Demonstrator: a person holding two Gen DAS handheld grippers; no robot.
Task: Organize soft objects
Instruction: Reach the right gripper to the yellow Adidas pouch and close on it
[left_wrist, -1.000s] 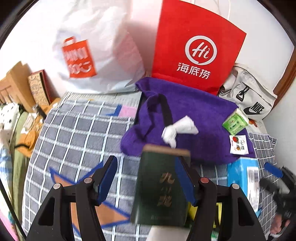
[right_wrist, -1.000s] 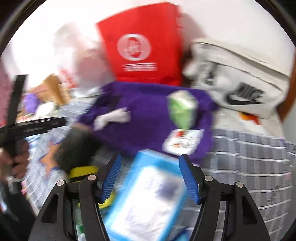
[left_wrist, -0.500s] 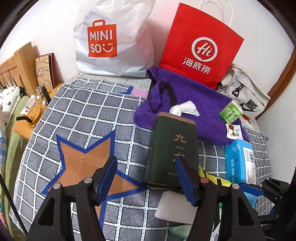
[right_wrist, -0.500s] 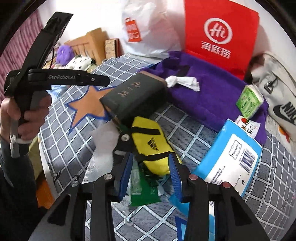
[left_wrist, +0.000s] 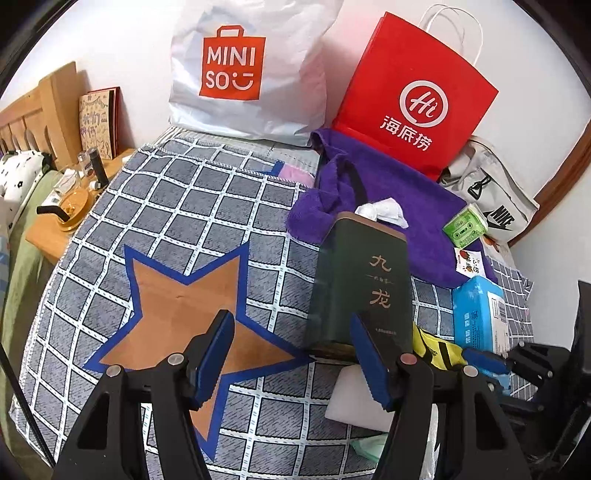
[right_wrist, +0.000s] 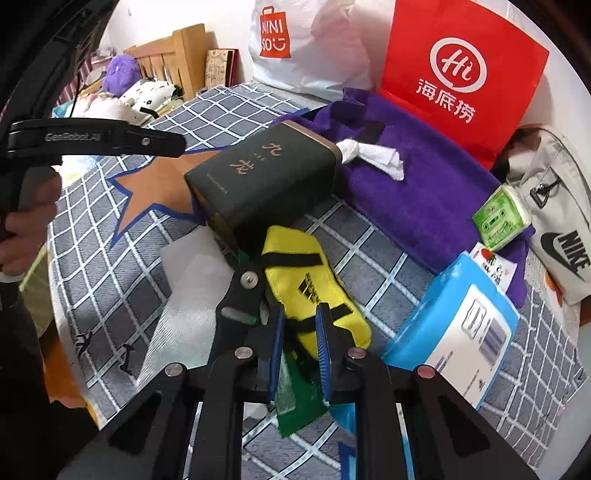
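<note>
A yellow sock (right_wrist: 308, 280) lies on the checked blanket (right_wrist: 373, 240) beside a dark green tin box (right_wrist: 262, 184). My right gripper (right_wrist: 300, 332) has its jaws nearly closed around the sock's near end; I cannot tell whether they clamp it. A purple towel (right_wrist: 417, 192) with a crumpled white tissue (right_wrist: 373, 155) lies behind. My left gripper (left_wrist: 291, 354) is open and empty above the star pattern (left_wrist: 184, 306), beside the tin box (left_wrist: 364, 288). The sock's edge shows in the left wrist view (left_wrist: 439, 349).
A blue tissue pack (right_wrist: 465, 325), a green packet (right_wrist: 500, 218), a white Nike bag (right_wrist: 554, 225), a red paper bag (right_wrist: 461, 74) and a white Miniso bag (right_wrist: 306, 44) sit around. Black scissors (right_wrist: 243, 295), a white sheet (right_wrist: 192, 280) and a green wrapper (right_wrist: 299, 402) lie near the sock.
My right gripper has moved in over the yellow sock and narrowed its jaws around it. My left gripper pulled back from the tin box, staying open.
</note>
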